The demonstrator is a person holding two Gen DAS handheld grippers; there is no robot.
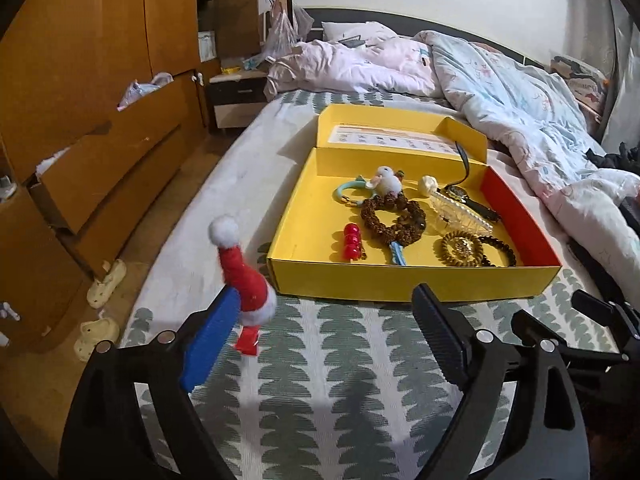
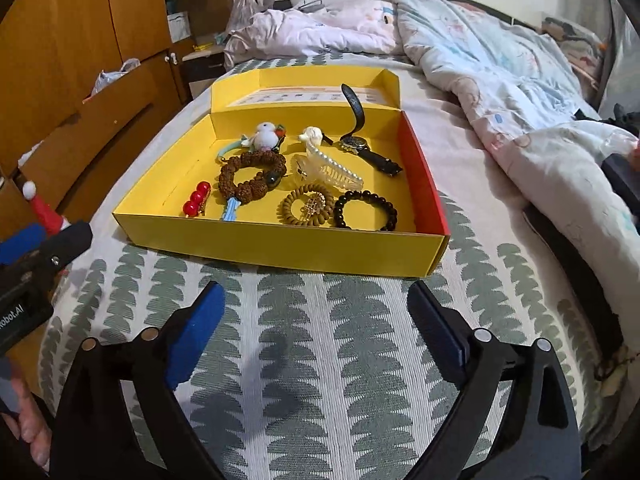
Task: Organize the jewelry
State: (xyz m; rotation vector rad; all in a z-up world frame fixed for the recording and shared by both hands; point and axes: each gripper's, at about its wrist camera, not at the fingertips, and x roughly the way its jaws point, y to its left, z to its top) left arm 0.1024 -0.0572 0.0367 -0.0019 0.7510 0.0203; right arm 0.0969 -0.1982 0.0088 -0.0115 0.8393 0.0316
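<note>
While both grippers hang over the patterned bed cover in front of the yellow box (image 2: 280,246), the step in hand looks like the pause between two placements. The left gripper (image 1: 324,344) has its jaws wide apart, yet a small Santa-hat clip (image 1: 246,280) seems to stick to the inner face of its blue finger (image 1: 208,344); the other finger does not touch it, so I judge it is no longer clamped (whether it hangs on the pad or is already dropping, I cannot tell). The right gripper (image 2: 316,336) is also spread wide, with nothing between its fingers. The box stands on the bed with its lid folded back, and most of the jewelry is already inside: a red bead clip (image 2: 196,202), a brown seed bracelet (image 2: 250,178), a coiled hair tie (image 2: 306,208), a black bead bracelet (image 2: 368,210), a clear pearl claw clip (image 2: 332,172), a wristwatch (image 2: 356,144) and a fluffy white charm (image 2: 266,136). The hat clip is outside the box, to the left of its near corner. I think the next move calls for securing this clip again and carrying it over the near wall, then letting it go on a free yellow patch at the left side.
</note>
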